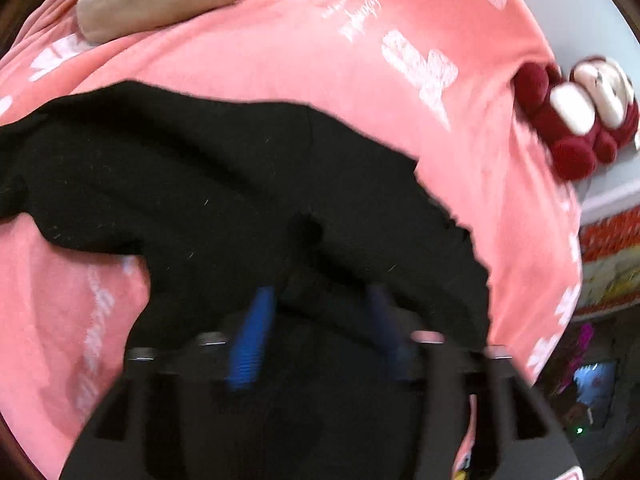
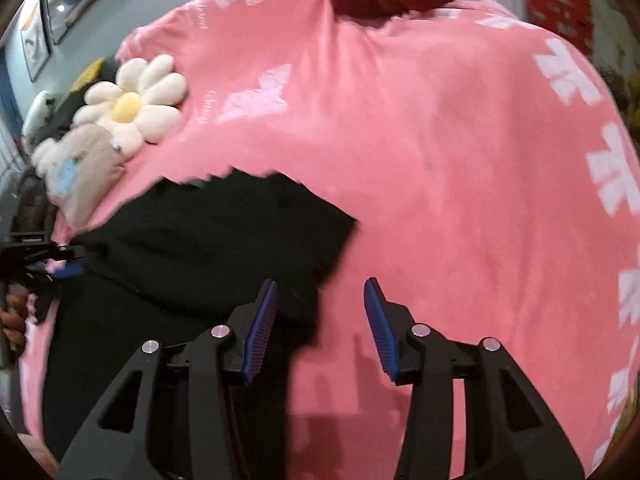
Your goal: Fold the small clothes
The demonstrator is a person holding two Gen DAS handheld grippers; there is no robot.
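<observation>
One black garment is spread on the pink blanket, partly bunched, with one limb trailing toward the left edge in the left wrist view. The left gripper is seen low over the cloth, jaws parted; its blue pads are blurred, and no fabric is seen pinched between them. In the right wrist view the garment's right edge lies just beside the right gripper, whose jaws are spread, nothing pressed between the pads; the left pad sits over black cloth, the right pad over bare blanket.

Step in hand is judged to be a re-grasp before the next fold. For a clean fold, a single layer at an edge or corner should be taken on each side, both pinches kept level, the cloth lifted only enough to clear the blanket and laid over flat. Bunching is likely if the thick middle is grabbed.

Counts: one black garment, one pink blanket, two grippers. One flower cushion and one beige plush lie at left, one dark red plush at right. Framed pictures hang on the wall; count unclear.
</observation>
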